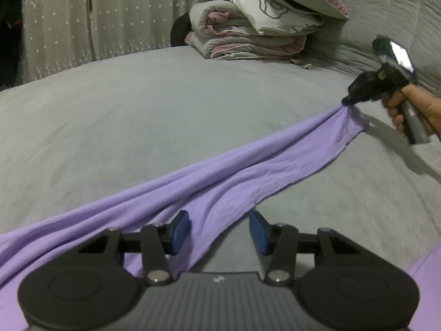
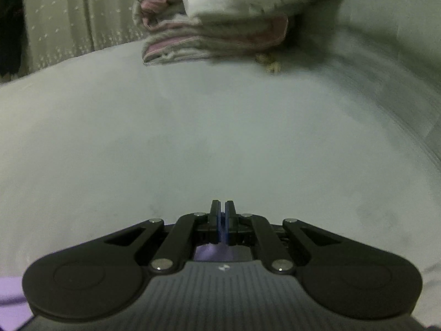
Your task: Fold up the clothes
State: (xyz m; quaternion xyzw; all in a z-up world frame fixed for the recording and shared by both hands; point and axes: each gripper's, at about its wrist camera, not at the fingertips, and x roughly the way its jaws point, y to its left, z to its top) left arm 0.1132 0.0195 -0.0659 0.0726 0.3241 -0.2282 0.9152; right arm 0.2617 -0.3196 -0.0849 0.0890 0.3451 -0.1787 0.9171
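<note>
At the far left a star-dotted curtain hangs behind the grey bed. In the near left, the purple garment spreads over the bed and narrows into a stretched band running right and farther away. The left gripper sits low over its near part, jaws partly open with a fold of the cloth lying between the blue pads; they do not seem to press it, so it looks placed to take hold rather than holding. Beyond the middle, a folded quilt and pillow are stacked out of the way. At the right, the right gripper, held in a hand, is clamped tight on the garment's far end, apparently pulling it taut and flat for folding.
</note>
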